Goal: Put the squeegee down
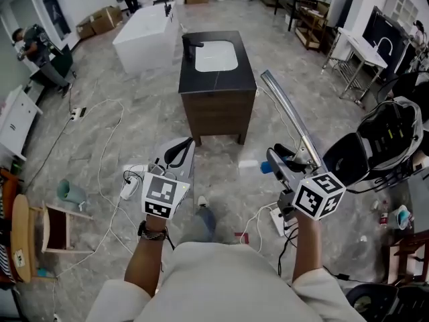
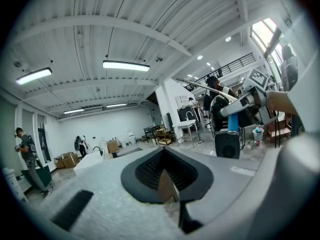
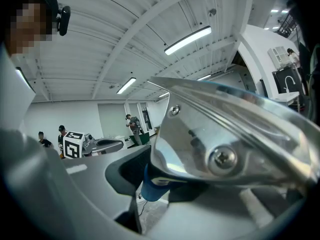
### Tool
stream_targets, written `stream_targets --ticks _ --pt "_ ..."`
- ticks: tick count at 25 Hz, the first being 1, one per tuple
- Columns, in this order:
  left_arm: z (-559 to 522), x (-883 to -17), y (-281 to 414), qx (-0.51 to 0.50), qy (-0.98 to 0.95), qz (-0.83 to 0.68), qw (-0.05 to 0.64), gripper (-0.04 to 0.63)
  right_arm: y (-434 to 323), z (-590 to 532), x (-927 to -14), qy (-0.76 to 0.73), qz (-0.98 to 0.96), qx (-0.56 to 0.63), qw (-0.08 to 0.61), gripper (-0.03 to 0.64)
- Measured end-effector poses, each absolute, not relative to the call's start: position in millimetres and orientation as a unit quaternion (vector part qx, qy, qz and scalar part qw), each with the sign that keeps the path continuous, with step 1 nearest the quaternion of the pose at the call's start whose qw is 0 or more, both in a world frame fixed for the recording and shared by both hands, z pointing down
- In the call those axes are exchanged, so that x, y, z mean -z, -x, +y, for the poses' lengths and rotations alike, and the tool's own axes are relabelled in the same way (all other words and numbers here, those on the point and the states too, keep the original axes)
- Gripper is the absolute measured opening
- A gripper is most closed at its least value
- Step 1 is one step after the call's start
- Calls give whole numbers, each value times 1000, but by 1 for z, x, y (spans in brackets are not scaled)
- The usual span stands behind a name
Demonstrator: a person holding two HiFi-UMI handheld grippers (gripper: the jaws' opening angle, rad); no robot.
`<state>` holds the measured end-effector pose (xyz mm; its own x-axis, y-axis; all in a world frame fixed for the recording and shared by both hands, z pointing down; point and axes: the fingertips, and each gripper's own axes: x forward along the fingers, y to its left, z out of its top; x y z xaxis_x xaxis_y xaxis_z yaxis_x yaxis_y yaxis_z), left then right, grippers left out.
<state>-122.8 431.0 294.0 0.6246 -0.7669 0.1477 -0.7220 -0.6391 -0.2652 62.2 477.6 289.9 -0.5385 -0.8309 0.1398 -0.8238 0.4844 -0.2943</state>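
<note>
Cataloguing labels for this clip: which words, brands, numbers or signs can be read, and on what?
No readable text in any view.
The left cube and right cube: square marker patterns, no letters.
The squeegee: no print shows.
The boxes: print, if any, too small.

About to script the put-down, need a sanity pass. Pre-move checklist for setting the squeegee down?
1. Grip: right gripper shut on the squeegee at its blue handle: ok.
2. Left gripper shut with nothing between its jaws: ok.
3. Blade apart from the left gripper in the head view: ok.
4. Squeegee over a surface: not ok. It looks short of the vanity top, over floor.
5. Floor below free of clutter: not ok. Cables and a power strip lie there.
6. Intended drop spot: cannot tell.
</note>
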Motion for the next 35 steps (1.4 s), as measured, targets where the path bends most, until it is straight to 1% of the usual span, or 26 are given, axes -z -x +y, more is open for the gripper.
stream_targets --ticks 5,11,24,35 --pt "379 -312 122 128 899 411 82 -2 -71 436 -300 493 853 170 8 110" --pt "292 -302 107 117 903 403 89 -2 -87 358 -295 506 846 167 0 110" --pt "114 -296 122 119 905 401 74 -2 -69 179 -282 505 846 174 -5 110" --pt "25 -307 134 119 911 390 63 -2 -51 89 -290 512 839 185 -9 110"
